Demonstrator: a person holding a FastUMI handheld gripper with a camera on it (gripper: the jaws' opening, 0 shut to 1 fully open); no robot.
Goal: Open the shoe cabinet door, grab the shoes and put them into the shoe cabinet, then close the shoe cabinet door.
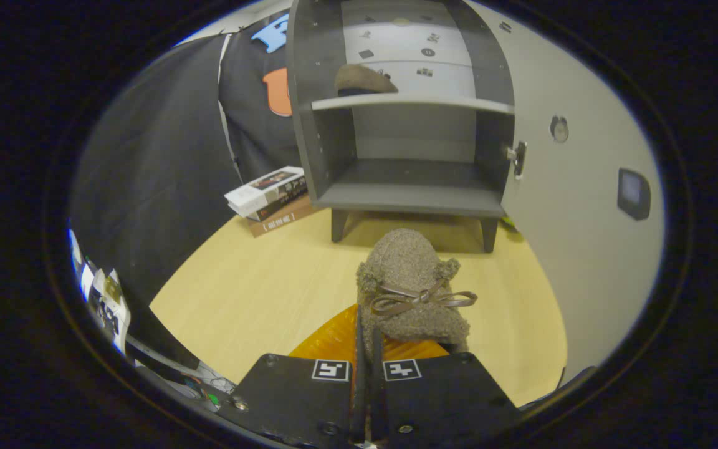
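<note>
gripper view shows the brown fuzzy shoe (pixel 410 293) held just ahead of the gripper (pixel 368 349), its heel edge pinched between the two fingers, which stand nearly together with only the thin wall of the shoe between them. the toe points away toward the cabinet and the ribbon bow (pixel 418 298) sits on top, so the shoe is carried level and ready to slide in toe first. under it lies an orange ridged mat (pixel 333 337) on the pale wooden table (pixel 259 293). beyond the shoe stands the grey shoe cabinet (pixel 409 125), its door (pixel 577 206) swung wide to the right so the opening is free. a second shoe (pixel 362 80) already rests on the upper shelf (pixel 409 101); the lower shelf (pixel 409 198) is bare, likely the target for this one. left of the cabinet a stack of books (pixel 268 194) leans on the table by the dark cloth wall. judging by this, opening is done, one shoe is stored, and closing remains.
</note>
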